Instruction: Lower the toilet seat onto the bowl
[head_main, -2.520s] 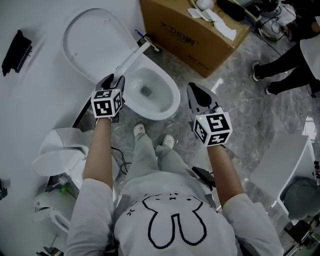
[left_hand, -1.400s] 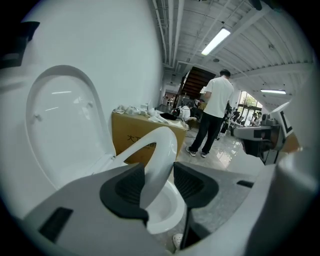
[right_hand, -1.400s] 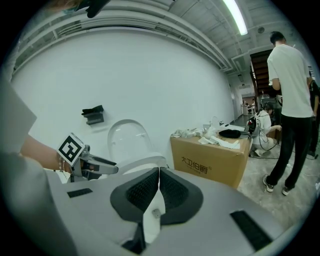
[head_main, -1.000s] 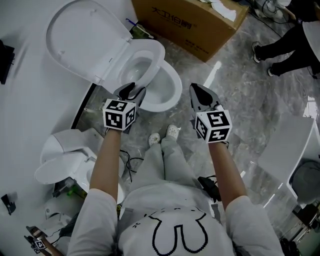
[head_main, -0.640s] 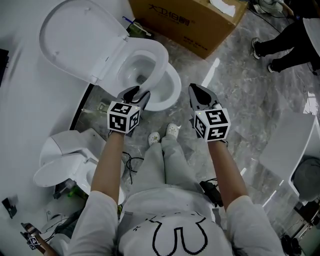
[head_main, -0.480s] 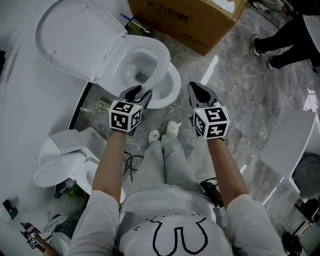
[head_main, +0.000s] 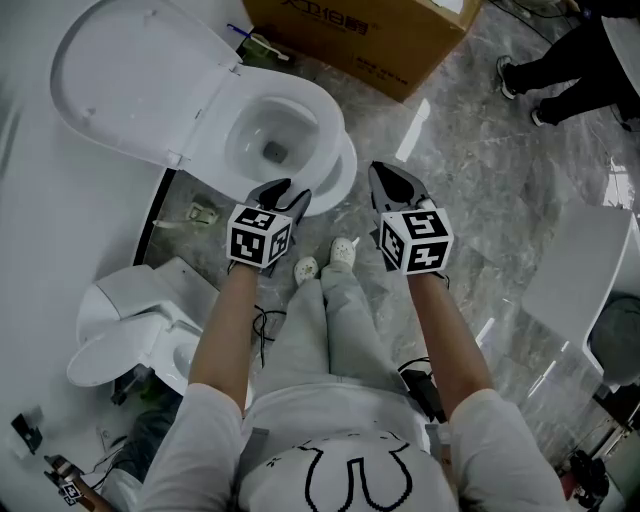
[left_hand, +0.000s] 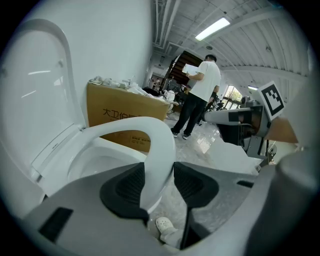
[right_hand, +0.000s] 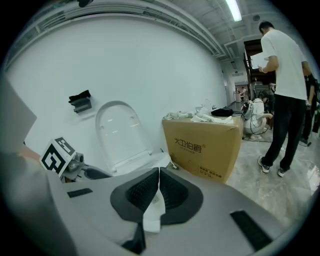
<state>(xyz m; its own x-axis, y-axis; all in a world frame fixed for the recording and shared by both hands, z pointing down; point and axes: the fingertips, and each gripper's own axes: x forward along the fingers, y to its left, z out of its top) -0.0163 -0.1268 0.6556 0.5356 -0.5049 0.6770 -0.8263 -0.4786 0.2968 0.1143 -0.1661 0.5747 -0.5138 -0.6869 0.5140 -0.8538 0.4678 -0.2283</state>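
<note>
Left hand-held gripper (left_hand: 160, 176) — jaws clamped on the front rim of the toilet seat (left_hand: 161, 140), one pad on each face of it.

The seat is partway down. In the left gripper view it arches above the bowl (head_main: 343, 180), and the cardboard box (left_hand: 120, 117) shows through the ring's opening, so the front edge is tilted up and clear of the porcelain. In the head view the ring lies almost over the bowl, offset a little toward the far left. The lid (head_main: 120, 75) stands open at the far left, against the white wall.

Right hand-held gripper (head_main: 390, 185) — jaws together, nothing between them. It hangs just right of the bowl, not touching it.

Progress, as a judgement: most of the swing looks done. What is left is the last part of the descent until the seat rests flat on the bowl rim, then the release. Letting go early would probably drop the seat.
</note>
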